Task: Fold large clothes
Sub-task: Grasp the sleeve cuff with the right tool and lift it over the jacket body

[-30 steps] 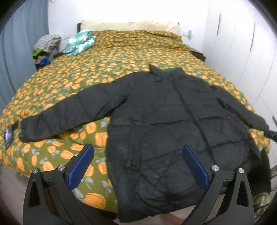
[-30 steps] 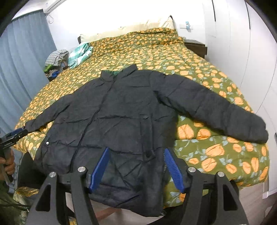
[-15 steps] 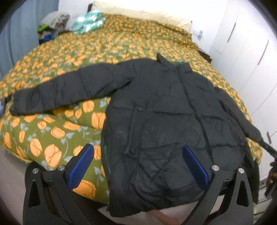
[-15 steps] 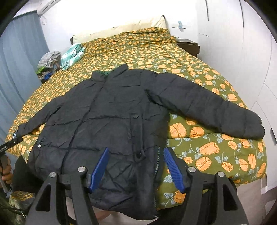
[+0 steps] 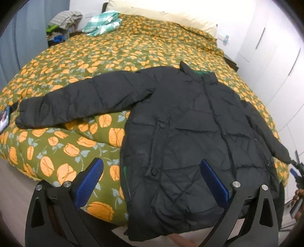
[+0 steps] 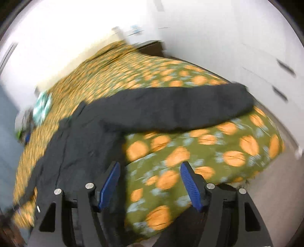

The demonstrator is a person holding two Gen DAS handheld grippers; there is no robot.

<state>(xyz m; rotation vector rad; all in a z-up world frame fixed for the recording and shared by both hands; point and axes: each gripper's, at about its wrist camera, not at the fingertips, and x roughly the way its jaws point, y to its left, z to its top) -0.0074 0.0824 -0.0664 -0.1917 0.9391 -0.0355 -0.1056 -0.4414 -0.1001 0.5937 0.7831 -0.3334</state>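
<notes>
A black puffer jacket [image 5: 190, 121] lies spread flat on a bed, with two empty grippers hovering above its near edge.

The jacket rests front up on a green bedspread [image 5: 79, 62] printed with orange flowers, both sleeves stretched out sideways and the hem draped over the foot of the bed. The left gripper [image 5: 152, 182] hangs above the hem, its blue-padded fingers wide apart and holding nothing. The right gripper [image 6: 150, 185], seen in a blurred view, is also spread apart and empty, above the bedspread just beside the jacket's edge, below one outstretched sleeve. A checked cloth [image 5: 102, 26] lies near the pillows [image 5: 161, 15].
</notes>
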